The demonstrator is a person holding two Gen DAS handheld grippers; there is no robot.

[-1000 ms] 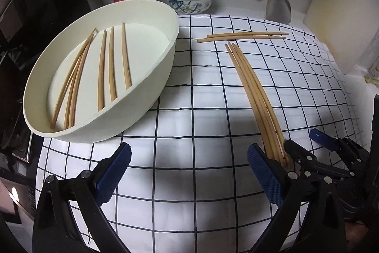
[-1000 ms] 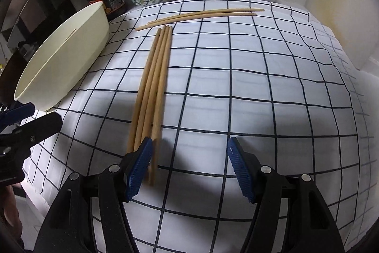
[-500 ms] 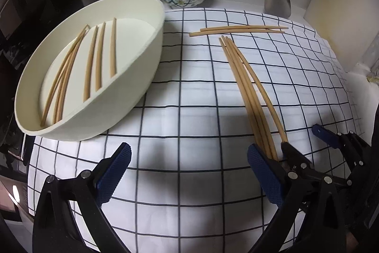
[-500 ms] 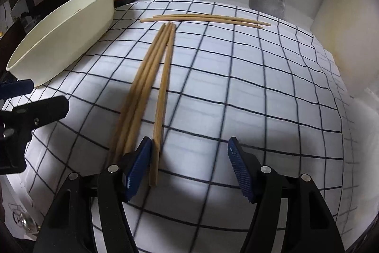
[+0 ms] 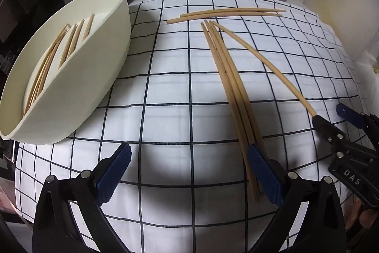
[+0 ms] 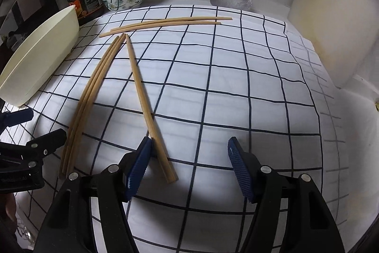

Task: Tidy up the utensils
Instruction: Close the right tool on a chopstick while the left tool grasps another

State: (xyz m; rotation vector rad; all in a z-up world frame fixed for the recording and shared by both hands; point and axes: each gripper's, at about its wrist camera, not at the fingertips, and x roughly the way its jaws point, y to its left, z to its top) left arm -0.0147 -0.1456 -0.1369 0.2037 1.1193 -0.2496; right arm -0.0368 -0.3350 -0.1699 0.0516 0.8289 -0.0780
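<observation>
Main risk: right hand-held gripper (image 6: 188,167) is spread wide, gripping nothing; its left pad touches a single chopstick (image 6: 142,96). Closing from here could roll it away rather than pinch it.

Three chopsticks (image 6: 88,96) lie just left of it; a sweep would scatter them.

Left hand-held gripper (image 5: 189,177) also spread and empty, its right pad over those three.

Tub (image 5: 71,96) sits far-left of both; long carry, drop risk.
</observation>
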